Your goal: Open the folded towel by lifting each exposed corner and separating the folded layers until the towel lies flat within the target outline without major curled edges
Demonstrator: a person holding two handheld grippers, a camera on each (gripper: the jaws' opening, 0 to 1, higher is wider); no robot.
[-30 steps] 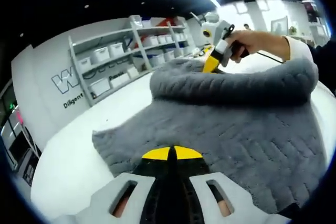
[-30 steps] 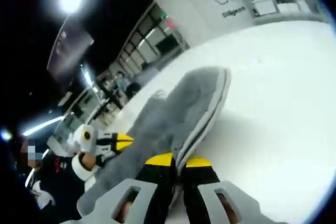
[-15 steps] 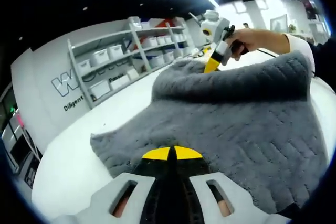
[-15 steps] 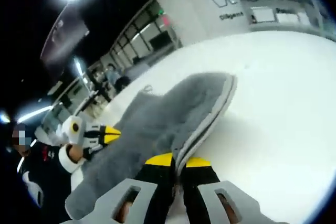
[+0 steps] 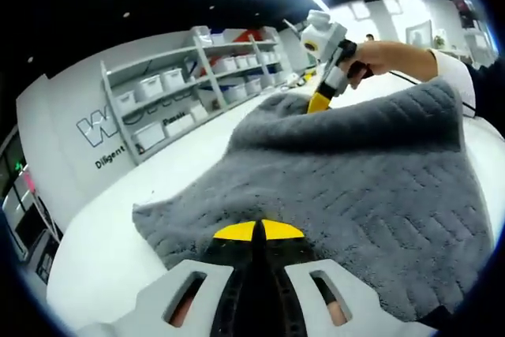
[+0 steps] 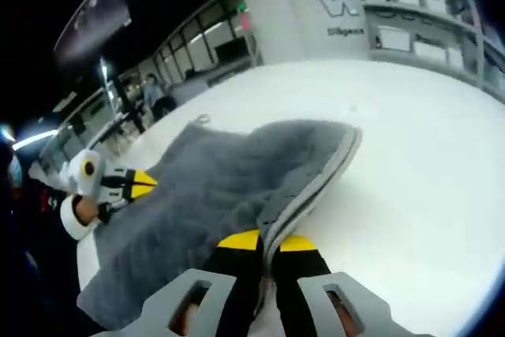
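White table [image 5: 102, 242] w/ storage shelves [image 5: 185, 88] behind, and on it we've got the grey towel [image 5: 347, 187] spread partway, far layer lifted off the top. It looks soft, limp, fairly thick and light; we'd take it by the hemmed corners/edges, since mid-cloth just bunches. Left gripper [image 5: 258, 230]: jaws clenched on the near edge of the towel, yellow tips together. Right gripper [image 6: 267, 241]: jaws pinched on the piped edge, raising a fold that sags toward the table. Both grips look firm; no slack between tips.
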